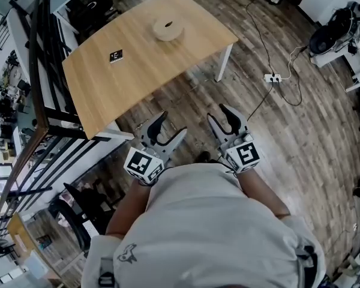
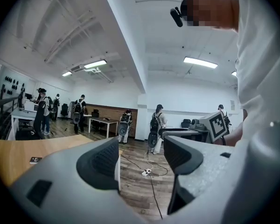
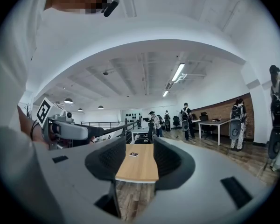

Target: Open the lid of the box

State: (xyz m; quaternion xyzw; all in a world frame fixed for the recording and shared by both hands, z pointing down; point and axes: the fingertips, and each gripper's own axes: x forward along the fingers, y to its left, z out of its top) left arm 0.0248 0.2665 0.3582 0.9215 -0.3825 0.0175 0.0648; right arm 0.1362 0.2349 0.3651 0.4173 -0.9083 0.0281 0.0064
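Note:
A round, pale wooden box (image 1: 168, 29) with its lid on sits toward the far end of a light wooden table (image 1: 108, 83). Both grippers are held close to the person's chest, well short of the table and apart from the box. My left gripper (image 1: 171, 126) is open with nothing between its fingers; in the left gripper view (image 2: 142, 157) only floor shows in the gap. My right gripper (image 1: 221, 114) is open and empty too, and the table (image 3: 137, 168) shows between its jaws (image 3: 135, 160). Neither gripper view shows the box.
A black marker card (image 1: 116, 56) lies on the table left of the box. A black railing (image 1: 42, 101) runs along the table's left side. A power strip (image 1: 271, 77) with a cable lies on the wood floor to the right. Several people with backpacks stand far off.

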